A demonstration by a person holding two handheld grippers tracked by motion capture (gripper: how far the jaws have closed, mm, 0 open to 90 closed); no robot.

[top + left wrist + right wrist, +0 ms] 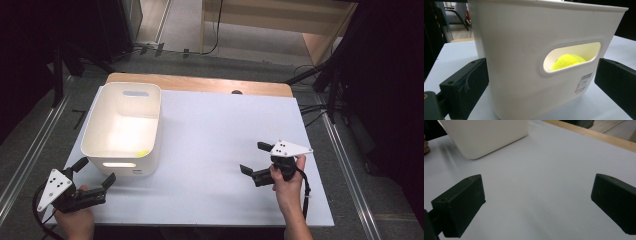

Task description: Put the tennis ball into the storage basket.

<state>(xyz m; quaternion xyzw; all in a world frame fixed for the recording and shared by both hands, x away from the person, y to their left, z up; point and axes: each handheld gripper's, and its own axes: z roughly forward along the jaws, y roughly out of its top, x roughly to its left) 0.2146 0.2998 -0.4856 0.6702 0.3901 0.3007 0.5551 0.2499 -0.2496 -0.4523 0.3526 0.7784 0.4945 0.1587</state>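
Two spread grippers, left gripper (96, 171) and right gripper (252, 157), hover over white table (210, 130) near bin (123, 131).

A lab or test room set up for recording. A wooden table (200, 82) under a white board (210, 150) stands on grey carpet, between metal floor rails (30, 150), black stands (330, 75) and loose cables (217, 30), surrounded by dark equipment.
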